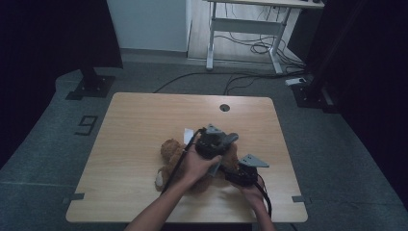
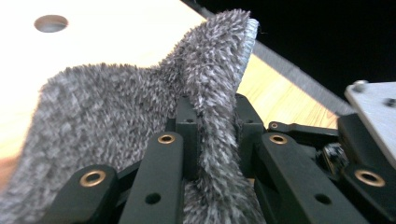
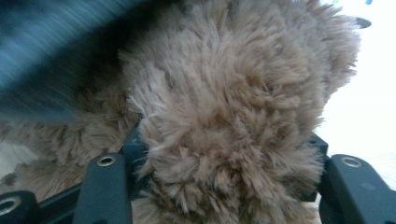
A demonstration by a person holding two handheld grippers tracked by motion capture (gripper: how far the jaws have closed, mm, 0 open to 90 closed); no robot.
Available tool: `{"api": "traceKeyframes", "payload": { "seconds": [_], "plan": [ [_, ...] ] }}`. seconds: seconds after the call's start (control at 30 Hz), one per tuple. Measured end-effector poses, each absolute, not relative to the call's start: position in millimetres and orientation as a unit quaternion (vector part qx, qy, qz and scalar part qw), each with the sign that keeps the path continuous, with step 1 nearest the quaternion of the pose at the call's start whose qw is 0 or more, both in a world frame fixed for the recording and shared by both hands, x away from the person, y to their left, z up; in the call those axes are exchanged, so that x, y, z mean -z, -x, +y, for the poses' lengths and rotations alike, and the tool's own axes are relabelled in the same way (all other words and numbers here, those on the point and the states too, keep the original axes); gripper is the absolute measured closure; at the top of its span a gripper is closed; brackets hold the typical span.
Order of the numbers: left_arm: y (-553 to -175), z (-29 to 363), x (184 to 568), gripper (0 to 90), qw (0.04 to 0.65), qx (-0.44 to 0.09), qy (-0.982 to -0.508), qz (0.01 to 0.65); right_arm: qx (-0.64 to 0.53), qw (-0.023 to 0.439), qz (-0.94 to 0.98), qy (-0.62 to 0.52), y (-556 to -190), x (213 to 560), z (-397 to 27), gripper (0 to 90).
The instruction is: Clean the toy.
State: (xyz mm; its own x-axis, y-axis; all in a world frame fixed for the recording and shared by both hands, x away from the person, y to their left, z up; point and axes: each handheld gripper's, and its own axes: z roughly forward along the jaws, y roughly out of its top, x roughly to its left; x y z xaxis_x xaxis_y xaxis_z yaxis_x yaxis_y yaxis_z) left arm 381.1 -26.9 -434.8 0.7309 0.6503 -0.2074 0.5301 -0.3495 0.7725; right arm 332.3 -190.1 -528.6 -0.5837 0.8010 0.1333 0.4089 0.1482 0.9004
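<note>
My left gripper (image 2: 212, 135) is clamped on a fold of grey fuzzy cloth (image 2: 116, 116). The pile is short and shaggy, flecked light and dark, and one edge shows a thin pale backing. The cloth rises between my jaws and drapes away to the left over the wooden table (image 2: 121, 32), with a round cable hole (image 2: 51, 22) in the tabletop beyond it.

My right gripper (image 3: 224, 186) has a thick lobe of a brown teddy bear (image 3: 233, 116) between its jaws, and both jaws press into the fur at its sides. The fur is long, tousled and tan, swelling well past the jaws.

From above, the bear (image 1: 169, 153) lies near the middle of the table (image 1: 139, 120), toward my side. My left gripper (image 1: 214, 141) sits over it, and my right gripper (image 1: 240, 174) is just beside it, low at the bear's right.
</note>
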Motion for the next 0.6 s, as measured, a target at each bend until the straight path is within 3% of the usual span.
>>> {"api": "traceKeyframes", "payload": {
  "seconds": [0.13,0.27,0.6],
  "plan": [
    [-377.3,-44.5,449.6,76.2,0.426,-0.093,-0.831,0.345,-0.503,0.195,0.734,-0.413,-332.6,529.3,-190.8,40.7],
    [-374.0,-37.9,452.6,77.4,0.424,-0.102,-0.833,0.34,-0.499,0.195,0.735,-0.416,-331.9,530.0,-190.1,41.0],
    [-378.0,23.8,459.5,78.1,0.396,-0.131,-0.823,0.387,-0.503,0.189,0.728,-0.425,-332.7,530.9,-190.7,41.2]
  ]
}}
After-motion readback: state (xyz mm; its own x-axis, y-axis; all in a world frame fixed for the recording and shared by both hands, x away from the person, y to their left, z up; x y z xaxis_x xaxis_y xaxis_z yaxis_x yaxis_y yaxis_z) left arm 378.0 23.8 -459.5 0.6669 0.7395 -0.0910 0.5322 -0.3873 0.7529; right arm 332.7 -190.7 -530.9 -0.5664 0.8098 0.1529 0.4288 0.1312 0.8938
